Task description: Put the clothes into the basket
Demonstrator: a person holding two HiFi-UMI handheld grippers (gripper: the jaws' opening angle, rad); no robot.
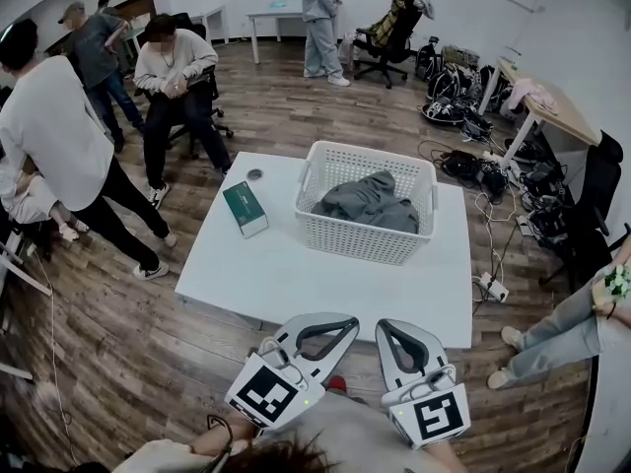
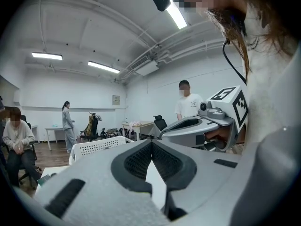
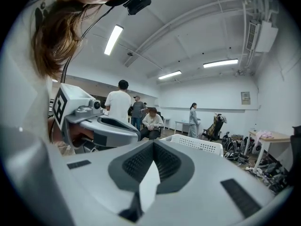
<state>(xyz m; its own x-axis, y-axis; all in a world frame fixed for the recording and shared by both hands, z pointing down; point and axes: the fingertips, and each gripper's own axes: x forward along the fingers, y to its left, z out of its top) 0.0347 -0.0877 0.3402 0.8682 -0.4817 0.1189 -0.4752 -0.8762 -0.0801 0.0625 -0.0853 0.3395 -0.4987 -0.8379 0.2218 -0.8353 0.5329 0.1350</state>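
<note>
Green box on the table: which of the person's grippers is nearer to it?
Left. The left gripper is at the near edge of the table, with the green box beyond it to the left; the right gripper is beside it, further right.

- The bench (image 1: 296,274) is plain white.
- The basket (image 1: 360,242) is white, its walls patterned with a grid of small holes.
- The clothes (image 1: 370,203) are plain grey.
- The box (image 1: 245,208) is dark green on top, with a paler side.
- The floor (image 1: 99,313) is brown wood, streaked in planks.
- The left claw (image 1: 345,323) and the right claw (image 1: 390,331) are pale grey.
- Their pads (image 2: 136,161) are dark grey and finely ribbed.
- Each marker cube (image 1: 266,394) shows black squares on white.
</note>
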